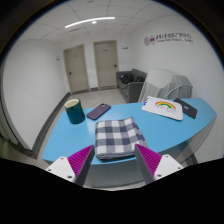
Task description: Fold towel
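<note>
A grey and white checked towel (117, 136) lies folded into a rough square on the blue table (170, 130), near its front edge. My gripper (114, 159) hovers just in front of the towel and above the table edge. Its two fingers (80, 157) with magenta pads stand wide apart and hold nothing. The towel's near edge lies between and just beyond the fingertips.
On the table beyond the towel stand a dark green mug (74, 110), a dark phone (98, 111), a black pen (187, 108) and a white sheet with a rainbow drawing (163, 106). A grey chair (130, 82) and doors (76, 65) stand behind the table.
</note>
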Motion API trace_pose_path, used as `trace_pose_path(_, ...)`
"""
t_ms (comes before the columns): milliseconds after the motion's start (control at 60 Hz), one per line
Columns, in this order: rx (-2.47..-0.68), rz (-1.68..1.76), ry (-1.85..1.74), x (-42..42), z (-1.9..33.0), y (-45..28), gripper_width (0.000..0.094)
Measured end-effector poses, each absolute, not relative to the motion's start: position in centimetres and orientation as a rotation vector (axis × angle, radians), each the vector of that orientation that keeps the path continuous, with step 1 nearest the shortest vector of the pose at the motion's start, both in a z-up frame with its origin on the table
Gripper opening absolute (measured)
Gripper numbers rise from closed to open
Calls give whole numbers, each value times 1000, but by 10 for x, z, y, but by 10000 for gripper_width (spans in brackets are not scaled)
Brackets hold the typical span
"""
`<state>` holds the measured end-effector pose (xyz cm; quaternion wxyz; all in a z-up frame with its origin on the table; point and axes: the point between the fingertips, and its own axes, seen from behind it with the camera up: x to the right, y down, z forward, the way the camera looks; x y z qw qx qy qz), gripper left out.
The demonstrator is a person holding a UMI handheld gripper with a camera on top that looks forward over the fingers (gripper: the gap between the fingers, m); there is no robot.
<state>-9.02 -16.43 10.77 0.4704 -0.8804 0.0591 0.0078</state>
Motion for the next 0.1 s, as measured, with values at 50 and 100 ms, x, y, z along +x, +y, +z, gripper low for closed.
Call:
trace_pose_path(50, -2161, 44, 161, -106, 116, -189, 830)
trace_pose_path(100, -2163, 78, 169, -122, 123, -212, 831)
